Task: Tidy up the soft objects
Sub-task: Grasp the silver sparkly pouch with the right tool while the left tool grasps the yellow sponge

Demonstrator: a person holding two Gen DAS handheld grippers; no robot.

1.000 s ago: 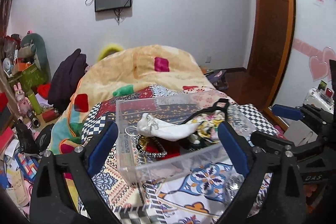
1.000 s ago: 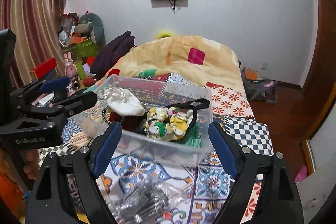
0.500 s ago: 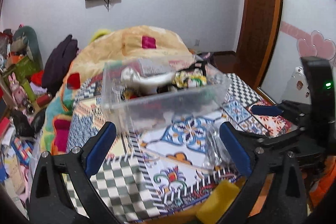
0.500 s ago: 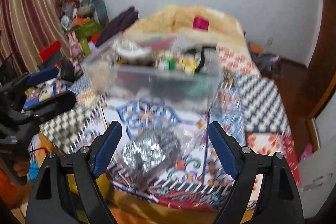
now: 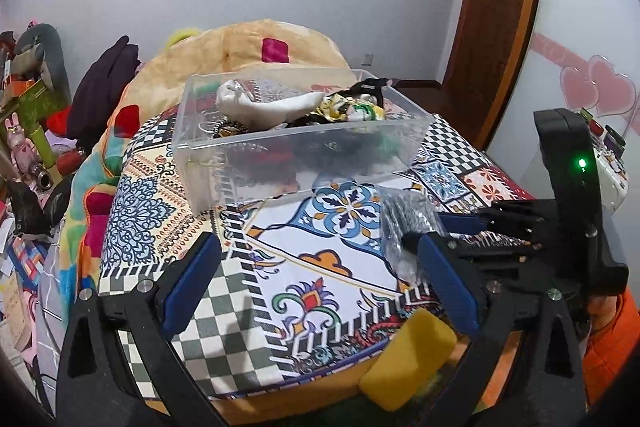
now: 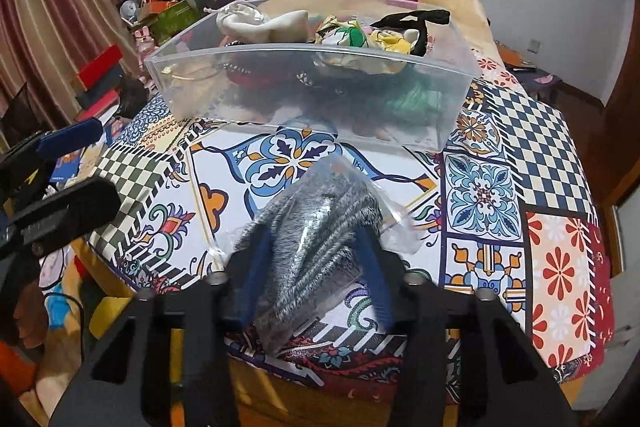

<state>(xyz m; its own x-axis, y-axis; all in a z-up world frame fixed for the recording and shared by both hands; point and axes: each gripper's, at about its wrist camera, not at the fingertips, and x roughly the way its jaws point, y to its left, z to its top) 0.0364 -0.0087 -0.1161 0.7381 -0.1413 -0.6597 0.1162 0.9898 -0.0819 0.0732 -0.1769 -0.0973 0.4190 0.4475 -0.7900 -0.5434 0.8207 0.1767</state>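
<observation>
The right gripper [image 6: 316, 263] has come down from its wide-open hover half a second ago, and its jaws now clench the near end of the bagged grey fabric [image 6: 316, 227]; judged from this, the pick-up step is under way and the lift has not begun; the bag rests on the patterned bedspread [image 6: 484, 195], just in front of the clear bin [image 6: 312, 95], apart from its near wall; the bag's long axis runs from the gripper toward the bin, far end pointing at the near wall and leaning slightly right; loose plastic flares out right of the bundle; the left gripper [image 5: 320, 291] hovers left of the bag over the bed's near edge, jaws spread wide and holding nothing; the bin already holds a white pouch [image 6: 264, 25], a yellow-green floral cloth [image 6: 360, 43] and a black strap [image 6: 416, 19]; a yellow sponge [image 5: 408, 359] lies at the bedspread's near edge, untouched; a probable risk is the slippery film sliding within the grip.
</observation>
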